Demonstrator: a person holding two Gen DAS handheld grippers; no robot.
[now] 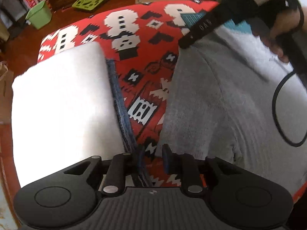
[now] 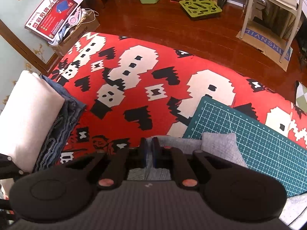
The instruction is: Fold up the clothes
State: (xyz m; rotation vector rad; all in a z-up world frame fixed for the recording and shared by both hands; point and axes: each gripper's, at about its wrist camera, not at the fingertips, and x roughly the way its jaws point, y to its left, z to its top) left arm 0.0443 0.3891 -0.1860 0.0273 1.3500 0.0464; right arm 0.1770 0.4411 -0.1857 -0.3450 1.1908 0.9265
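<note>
Grey knitted garment (image 1: 220, 99) lies spread to the right of the left gripper (image 1: 152, 159), whose jaws stand apart over the red, white and black patterned tabletop cover (image 1: 142, 44). Left of those jaws sits a white folded cloth (image 1: 63, 103) on blue denim (image 1: 120, 103). The right gripper (image 2: 149, 153) has its jaws clamped together on the grey knit, with a green gridded cutting mat (image 2: 255, 134) to their right.
</note>
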